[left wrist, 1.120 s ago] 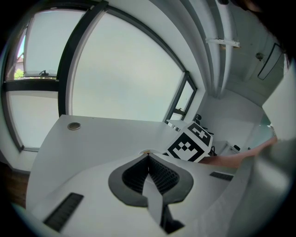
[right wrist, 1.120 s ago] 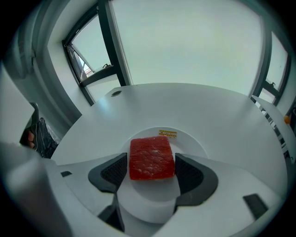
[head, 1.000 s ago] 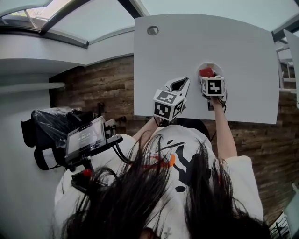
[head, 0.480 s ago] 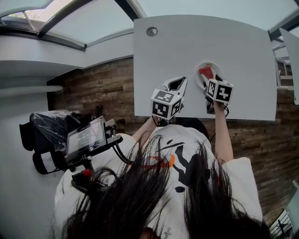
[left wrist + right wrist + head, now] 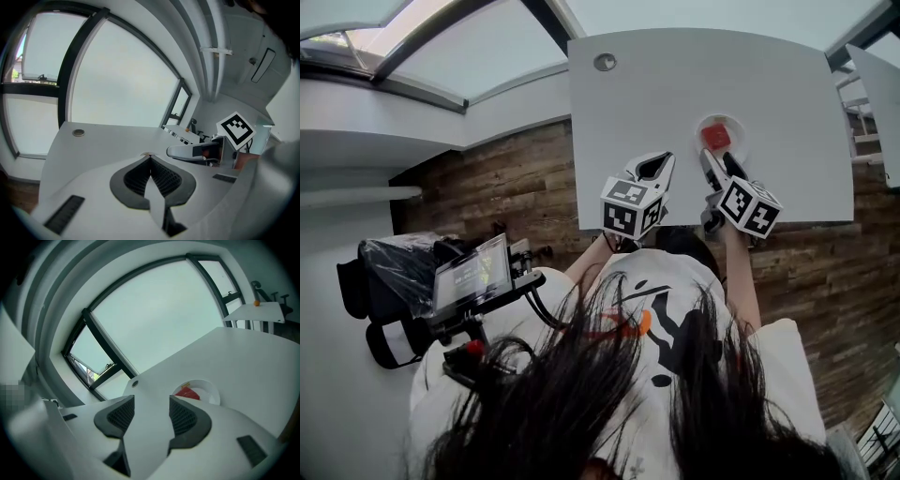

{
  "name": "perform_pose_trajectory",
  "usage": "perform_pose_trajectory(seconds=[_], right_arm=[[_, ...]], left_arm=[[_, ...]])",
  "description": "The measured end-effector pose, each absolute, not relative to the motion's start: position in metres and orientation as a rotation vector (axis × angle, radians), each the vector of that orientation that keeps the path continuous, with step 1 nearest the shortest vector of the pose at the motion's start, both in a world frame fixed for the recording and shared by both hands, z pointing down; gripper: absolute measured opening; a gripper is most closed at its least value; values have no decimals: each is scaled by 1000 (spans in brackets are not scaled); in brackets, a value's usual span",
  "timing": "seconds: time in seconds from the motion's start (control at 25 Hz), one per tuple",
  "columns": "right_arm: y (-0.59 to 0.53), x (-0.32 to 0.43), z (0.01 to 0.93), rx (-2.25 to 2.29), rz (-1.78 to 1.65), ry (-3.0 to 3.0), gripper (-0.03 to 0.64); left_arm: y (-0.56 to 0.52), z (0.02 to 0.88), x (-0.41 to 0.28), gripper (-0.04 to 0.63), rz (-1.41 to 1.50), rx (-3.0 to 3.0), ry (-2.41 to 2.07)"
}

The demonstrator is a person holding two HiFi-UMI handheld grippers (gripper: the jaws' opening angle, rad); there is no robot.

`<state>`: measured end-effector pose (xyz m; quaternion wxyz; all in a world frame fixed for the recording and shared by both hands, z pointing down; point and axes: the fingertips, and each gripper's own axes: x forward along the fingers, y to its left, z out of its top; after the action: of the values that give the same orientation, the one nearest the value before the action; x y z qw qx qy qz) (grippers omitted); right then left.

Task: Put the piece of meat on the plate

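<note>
head cam: overhead, down | gripper cams: low, near table (image 5: 787, 103) | head+R share plate (image 5: 211, 392); L unclear

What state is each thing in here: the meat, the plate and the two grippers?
piece of meat: lying on the plate, free of both grippers.
plate: flat on the table, holding the meat.
left gripper: jaws together, empty.
right gripper: jaws apart, though they have just been closing a little; nothing between them, plate beyond them.

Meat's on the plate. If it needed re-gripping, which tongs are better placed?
Right. The right tongs, empty, open though just closing slightly, face the meat on the plate; the left tongs are shut and farther off.
</note>
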<state>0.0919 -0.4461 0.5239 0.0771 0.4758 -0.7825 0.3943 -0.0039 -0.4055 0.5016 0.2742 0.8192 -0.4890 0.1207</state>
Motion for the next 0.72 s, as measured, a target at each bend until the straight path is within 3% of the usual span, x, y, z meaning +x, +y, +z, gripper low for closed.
perform_pose_trajectory(seconds=[0.04, 0.2, 0.28, 0.44, 0.52, 0.72], right_arm=[[-443, 93, 523, 1442, 1185, -2347, 227], [-423, 89, 523, 1469, 1220, -2346, 227], [-412, 87, 521, 1496, 1230, -2348, 157], [-399, 90, 518, 1521, 1298, -2347, 155], [-373, 78, 514, 1566, 1302, -2348, 83], [-291, 25, 506, 1612, 1292, -2355, 83]], left_arm=[[-404, 501, -2, 6, 325, 2209, -1307], [-395, 503, 2, 5, 338, 2237, -1269], [-387, 504, 2, 5, 348, 2254, -1246], [-376, 502, 10, 5, 361, 2272, -1205], [-350, 499, -3, 5, 354, 2286, -1189], [-277, 495, -58, 6, 333, 2310, -1166]])
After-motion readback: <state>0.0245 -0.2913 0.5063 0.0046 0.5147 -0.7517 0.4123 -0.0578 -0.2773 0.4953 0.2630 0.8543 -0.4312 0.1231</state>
